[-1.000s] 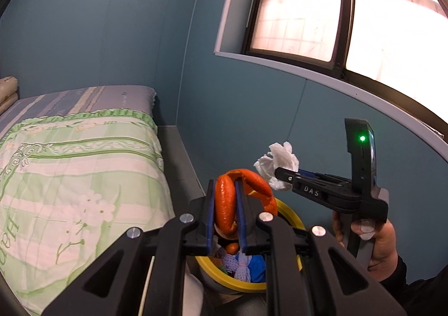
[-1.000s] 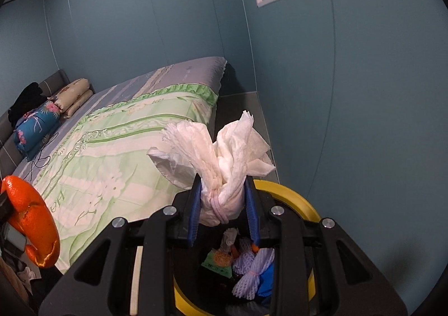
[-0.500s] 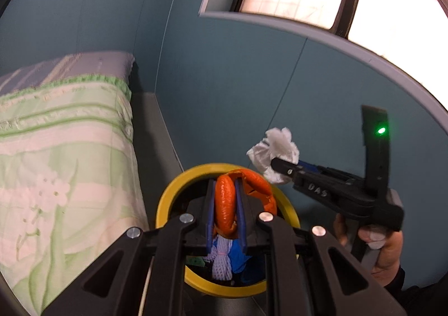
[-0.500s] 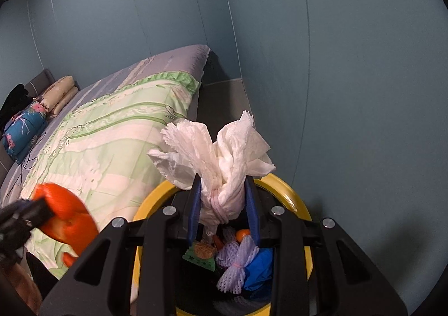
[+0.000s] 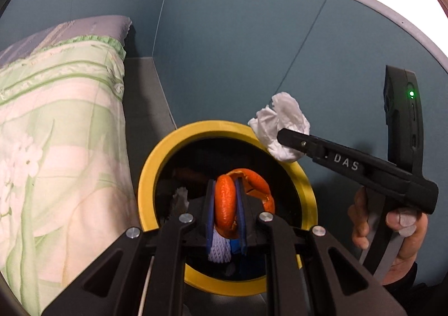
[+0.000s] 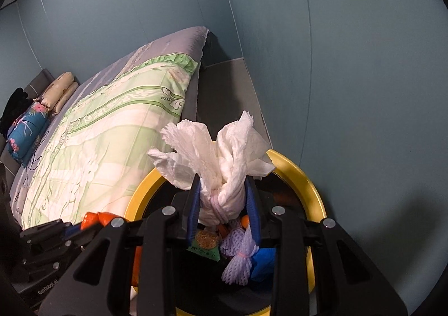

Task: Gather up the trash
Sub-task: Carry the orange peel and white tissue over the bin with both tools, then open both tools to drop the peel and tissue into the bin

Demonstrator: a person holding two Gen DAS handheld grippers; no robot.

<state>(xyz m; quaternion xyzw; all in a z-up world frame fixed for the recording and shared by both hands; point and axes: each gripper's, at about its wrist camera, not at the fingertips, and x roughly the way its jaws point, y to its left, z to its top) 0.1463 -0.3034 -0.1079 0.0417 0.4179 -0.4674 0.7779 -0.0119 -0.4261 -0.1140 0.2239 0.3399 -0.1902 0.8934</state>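
Note:
A yellow-rimmed black trash bin (image 5: 168, 153) stands on the floor between the bed and the wall; it also shows in the right wrist view (image 6: 302, 173). My left gripper (image 5: 225, 204) is shut on an orange peel (image 5: 224, 201), held over the bin's opening. My right gripper (image 6: 224, 198) is shut on a crumpled white tissue (image 6: 221, 164), held over the bin's rim; from the left wrist view the tissue (image 5: 282, 125) sits above the far right rim. The bin holds a white foam net (image 6: 240, 257), blue trash and other scraps.
A bed with a green floral quilt (image 5: 56, 131) lies left of the bin, with pillows (image 6: 30, 120) at its far end. A blue wall (image 5: 252, 50) is right behind the bin, with a window sill (image 5: 364, 5) above. A strip of grey floor (image 6: 224, 92) runs along the wall.
Both grippers have moved forward and tilted down over the bin, still holding the peel and the tissue. The bin's opening now lies fully under them.

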